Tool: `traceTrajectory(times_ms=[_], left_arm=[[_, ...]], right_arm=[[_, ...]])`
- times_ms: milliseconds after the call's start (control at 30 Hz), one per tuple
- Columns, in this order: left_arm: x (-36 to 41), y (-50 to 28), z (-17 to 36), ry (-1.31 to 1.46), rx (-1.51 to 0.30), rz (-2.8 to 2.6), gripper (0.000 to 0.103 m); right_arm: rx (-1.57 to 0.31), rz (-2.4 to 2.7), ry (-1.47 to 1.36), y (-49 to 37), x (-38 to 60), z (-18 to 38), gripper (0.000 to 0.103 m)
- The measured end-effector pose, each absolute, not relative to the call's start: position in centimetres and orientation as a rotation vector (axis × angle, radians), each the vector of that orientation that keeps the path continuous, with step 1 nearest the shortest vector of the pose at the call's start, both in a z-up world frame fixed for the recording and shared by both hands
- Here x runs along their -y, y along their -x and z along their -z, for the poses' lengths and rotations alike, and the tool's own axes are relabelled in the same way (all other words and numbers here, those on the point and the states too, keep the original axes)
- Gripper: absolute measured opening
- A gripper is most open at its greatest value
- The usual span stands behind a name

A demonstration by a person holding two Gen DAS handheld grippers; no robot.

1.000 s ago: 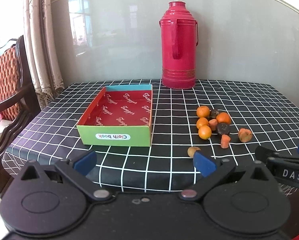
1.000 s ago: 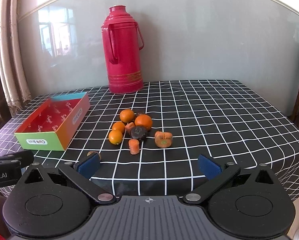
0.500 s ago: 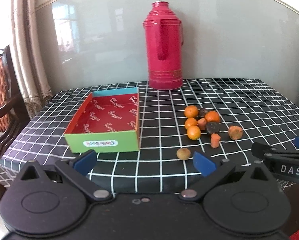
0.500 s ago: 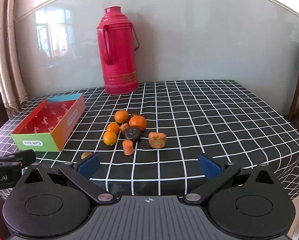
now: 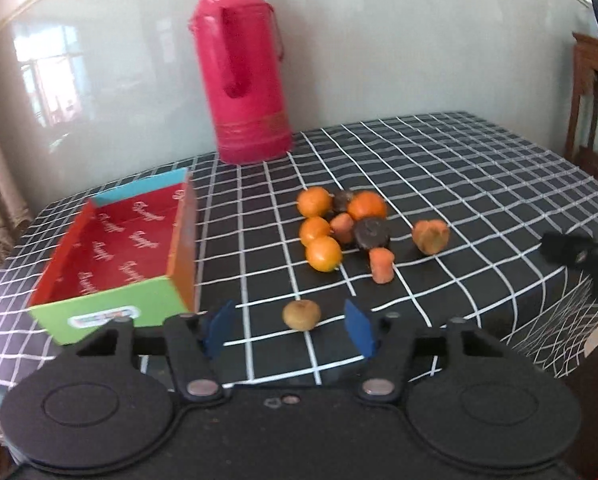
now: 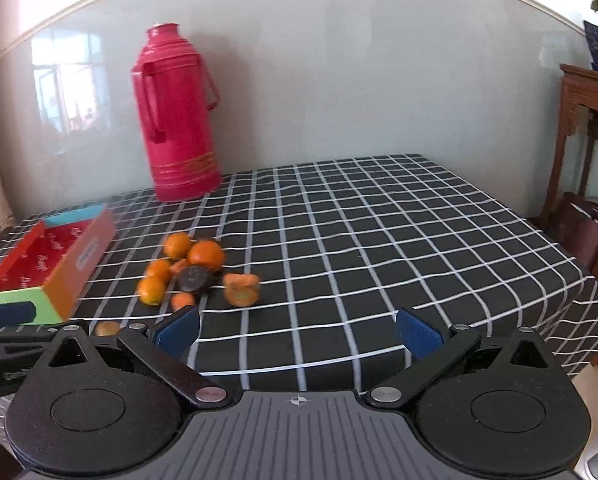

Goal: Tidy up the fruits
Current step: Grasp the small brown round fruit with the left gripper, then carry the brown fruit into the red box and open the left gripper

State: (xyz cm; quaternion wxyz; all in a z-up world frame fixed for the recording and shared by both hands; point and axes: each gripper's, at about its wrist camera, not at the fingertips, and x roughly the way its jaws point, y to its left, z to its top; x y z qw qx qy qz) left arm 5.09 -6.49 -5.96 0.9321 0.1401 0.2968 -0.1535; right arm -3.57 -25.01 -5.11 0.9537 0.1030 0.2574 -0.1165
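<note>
Bare checked tablecloth [image 6: 379,240] is seen across the whole right half of the table, with nothing standing on it. Toward the left the way is narrowed by the cluster of fruits [image 5: 339,224], and further left by the open cardboard box [image 5: 115,248]. Between box and cluster a clear lane of cloth is left. A small brown fruit [image 5: 301,314] lies alone near the front edge. The back is blocked by the red thermos [image 6: 175,116] at the wall.
</note>
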Motion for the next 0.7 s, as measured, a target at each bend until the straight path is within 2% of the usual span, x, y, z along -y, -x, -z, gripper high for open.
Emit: traceTrajectory(times_ms=[200, 367, 500, 700], left_arm=[[7.2, -7.5, 9.0, -0.306, -0.644, 0.342, 0.041], [7.0, -9.1, 10.3, -0.298, -0.654, 0.342, 0.026], [6.9, -9.6, 10.7, -0.286, -0.634, 0.359, 0.019], [6.8, -9.4, 11.1, -0.25, -0.604, 0.354, 0.018]], right_arm=[[-0.529, 0.29, -0.215, 3.2, 26.7, 5.7, 0.103], [-0.53, 0.305, -0.22, 2.7, 27.0, 6.1, 0.103], [-0.539, 0.295, -0.207, 1.9, 26.5, 6.6, 0.103], [-0.548, 0.279, -0.197, 0.9, 25.8, 7.1, 0.103]])
